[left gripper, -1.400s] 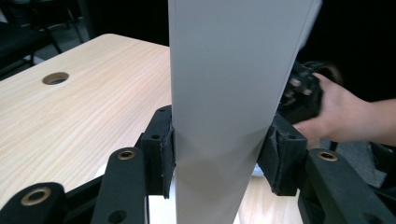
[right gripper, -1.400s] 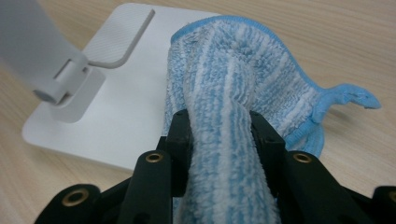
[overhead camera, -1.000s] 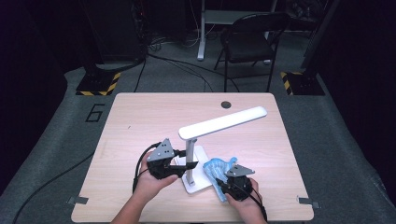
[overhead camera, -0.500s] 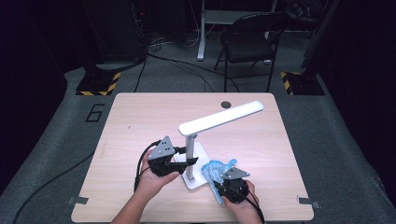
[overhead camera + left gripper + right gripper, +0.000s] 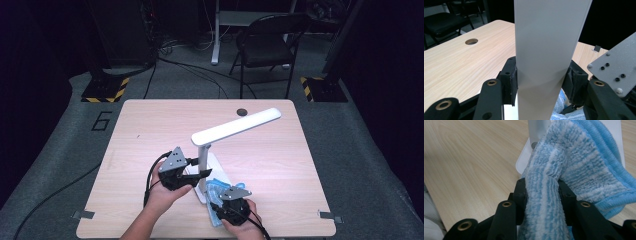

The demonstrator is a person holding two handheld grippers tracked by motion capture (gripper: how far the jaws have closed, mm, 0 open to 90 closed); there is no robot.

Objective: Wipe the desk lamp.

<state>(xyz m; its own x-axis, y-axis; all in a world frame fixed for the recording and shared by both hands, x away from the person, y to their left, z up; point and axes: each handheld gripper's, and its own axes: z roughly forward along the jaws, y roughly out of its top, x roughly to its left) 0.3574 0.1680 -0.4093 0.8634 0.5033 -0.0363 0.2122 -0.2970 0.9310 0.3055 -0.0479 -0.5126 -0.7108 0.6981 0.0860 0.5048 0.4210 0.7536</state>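
A white desk lamp stands on the wooden table (image 5: 150, 130), with its long head (image 5: 237, 127) slanting up to the right above the flat base (image 5: 216, 167). My left gripper (image 5: 202, 172) is shut on the lamp's upright post (image 5: 549, 50), one pad on each side of it (image 5: 540, 80). My right gripper (image 5: 222, 194) is near the front edge, shut on a bunched blue and white cloth (image 5: 579, 162). The cloth (image 5: 216, 186) lies against the base beside the post. The right jaws (image 5: 542, 192) have just eased open a little, and the cloth is still pinched between them.
A round cable hole (image 5: 242, 111) is in the table's far side. Beyond the table stand a black folding chair (image 5: 265, 45) and cables on the floor. A grey tape tab (image 5: 326, 216) marks the front right corner.
My right gripper has slid left and nearer along the lamp base, dragging the cloth. The lamp head has swung slightly. The left gripper has stayed on the post.
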